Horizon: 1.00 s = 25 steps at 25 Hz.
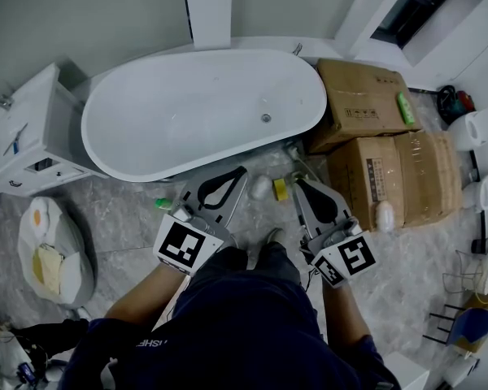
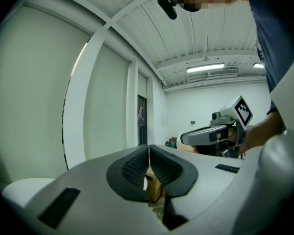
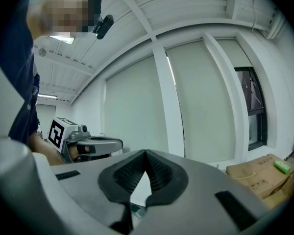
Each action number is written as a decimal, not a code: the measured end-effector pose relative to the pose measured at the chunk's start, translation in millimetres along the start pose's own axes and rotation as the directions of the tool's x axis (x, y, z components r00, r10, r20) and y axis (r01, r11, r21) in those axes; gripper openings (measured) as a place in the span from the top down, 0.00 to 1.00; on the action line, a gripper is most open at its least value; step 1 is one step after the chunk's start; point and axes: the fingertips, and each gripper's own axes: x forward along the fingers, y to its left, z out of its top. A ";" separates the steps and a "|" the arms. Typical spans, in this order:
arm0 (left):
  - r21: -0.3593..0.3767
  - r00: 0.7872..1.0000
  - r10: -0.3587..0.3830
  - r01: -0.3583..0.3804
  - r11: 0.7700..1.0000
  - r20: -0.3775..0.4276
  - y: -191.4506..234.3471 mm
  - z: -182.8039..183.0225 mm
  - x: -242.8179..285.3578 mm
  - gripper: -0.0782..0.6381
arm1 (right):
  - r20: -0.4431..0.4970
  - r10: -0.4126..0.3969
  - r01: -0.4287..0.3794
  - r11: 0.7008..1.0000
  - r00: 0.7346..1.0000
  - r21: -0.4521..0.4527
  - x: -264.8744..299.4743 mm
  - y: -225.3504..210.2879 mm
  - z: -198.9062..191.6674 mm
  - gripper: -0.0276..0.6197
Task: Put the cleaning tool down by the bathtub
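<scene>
The person stands on the grey tiled floor [image 1: 122,238] facing the white bathtub [image 1: 195,112]. Both forearms reach forward from the body, and the two grippers are held side by side in front of the waist. The left gripper [image 1: 242,171] angles forward and to the right. The right gripper [image 1: 297,184] angles forward and slightly to the left, so the two tips lean toward each other without touching. Each marker cube sits at the rear of its gripper, close to the person's body.

In the left gripper view, the fingers [image 2: 137,165] of the left gripper [image 2: 149,148] are pressed together with nothing between them. The right gripper [image 2: 183,140] shows off to the side at about the same height. In the right gripper view, the right gripper [image 3: 145,153] also has its fingertips [image 3: 154,163] together and holds nothing. A narrow gap remains lower down between the pads. Both gripper views take in wall, window frames and ceiling, so the grippers are not pointed down at the floor.

Neither gripper holds the cleaning tool. A rounded white item [image 1: 261,187] with a small yellow piece [image 1: 281,189] beside it lies on the floor just beside the tub, ahead of the two tips. This looks like the tool, but the head view is too small to be certain. Cardboard boxes [image 1: 362,104] stand to the right of the tub.
</scene>
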 end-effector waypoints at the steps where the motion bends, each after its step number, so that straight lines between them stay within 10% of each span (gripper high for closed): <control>1: 0.000 1.000 -0.001 0.001 1.000 0.001 0.1 -0.2 -0.1 0.84 | -0.002 -0.002 0.002 1.000 1.000 0.001 0.1 -0.1 -0.5 0.95; 25: 0.004 0.999 -0.032 0.032 0.999 -0.019 -2.8 -3.0 14.8 0.85 | -0.045 -0.028 0.028 0.999 0.999 -0.019 0.0 -13.1 -8.9 0.95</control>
